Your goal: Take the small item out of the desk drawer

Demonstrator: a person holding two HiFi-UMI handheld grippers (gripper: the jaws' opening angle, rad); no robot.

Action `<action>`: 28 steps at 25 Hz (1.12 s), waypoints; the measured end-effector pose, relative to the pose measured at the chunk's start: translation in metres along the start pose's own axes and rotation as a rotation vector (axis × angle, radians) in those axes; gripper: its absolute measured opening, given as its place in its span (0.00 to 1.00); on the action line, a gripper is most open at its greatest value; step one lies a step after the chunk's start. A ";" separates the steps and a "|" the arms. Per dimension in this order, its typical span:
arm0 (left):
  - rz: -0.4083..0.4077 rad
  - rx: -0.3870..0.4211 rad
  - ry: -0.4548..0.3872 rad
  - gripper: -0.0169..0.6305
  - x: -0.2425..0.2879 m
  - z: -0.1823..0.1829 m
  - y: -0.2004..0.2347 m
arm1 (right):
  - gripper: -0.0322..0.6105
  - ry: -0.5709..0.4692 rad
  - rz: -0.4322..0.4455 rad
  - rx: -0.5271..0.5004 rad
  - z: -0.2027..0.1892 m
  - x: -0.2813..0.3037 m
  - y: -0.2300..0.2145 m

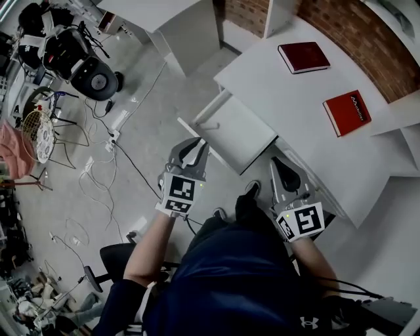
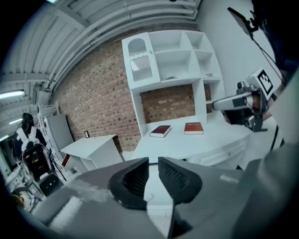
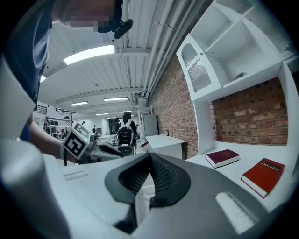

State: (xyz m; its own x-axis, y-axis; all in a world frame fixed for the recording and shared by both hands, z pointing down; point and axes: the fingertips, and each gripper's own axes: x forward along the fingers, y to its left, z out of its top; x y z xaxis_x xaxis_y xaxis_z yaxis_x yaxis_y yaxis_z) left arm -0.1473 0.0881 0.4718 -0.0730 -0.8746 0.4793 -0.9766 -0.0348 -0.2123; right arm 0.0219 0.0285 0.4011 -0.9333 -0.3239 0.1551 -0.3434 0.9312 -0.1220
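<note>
A white desk stands in front of me. A white drawer juts out from its near-left side, and no small item shows in it. My left gripper hovers just short of the drawer's near corner. Its jaws stand a little apart with nothing between them. My right gripper hangs by the desk's front edge, its jaws closed tip to tip and empty. Each gripper also shows in the other's view: the right gripper and the left gripper.
A dark red book and a red book lie on the desk. A white shelf unit stands against the brick wall. A second white table stands far left. Cables and chairs with gear crowd the floor at left.
</note>
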 end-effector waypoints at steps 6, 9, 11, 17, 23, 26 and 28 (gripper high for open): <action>-0.099 0.158 0.255 0.14 0.082 -0.055 0.005 | 0.05 0.021 0.020 0.039 -0.002 0.017 -0.046; -0.178 0.297 0.382 0.18 0.120 -0.086 0.006 | 0.05 0.045 0.005 0.063 -0.009 0.020 -0.063; -0.245 0.394 0.463 0.19 0.142 -0.108 0.007 | 0.05 0.060 -0.023 0.087 -0.015 0.019 -0.071; -0.440 0.602 0.727 0.19 0.204 -0.194 0.014 | 0.05 0.100 -0.165 0.142 -0.035 0.013 -0.093; -0.592 0.773 0.913 0.23 0.251 -0.252 0.017 | 0.05 0.138 -0.330 0.202 -0.047 0.000 -0.098; -0.641 0.851 0.987 0.25 0.267 -0.278 0.016 | 0.05 0.154 -0.394 0.225 -0.054 -0.006 -0.091; -0.666 0.890 1.051 0.25 0.274 -0.299 0.013 | 0.05 0.173 -0.422 0.226 -0.057 -0.010 -0.085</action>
State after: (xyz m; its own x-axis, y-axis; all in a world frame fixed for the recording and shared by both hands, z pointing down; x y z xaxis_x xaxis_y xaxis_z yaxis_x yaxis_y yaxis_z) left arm -0.2408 -0.0075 0.8545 -0.1642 0.1310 0.9777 -0.4824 -0.8752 0.0363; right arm 0.0663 -0.0378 0.4658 -0.6840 -0.6137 0.3942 -0.7186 0.6597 -0.2199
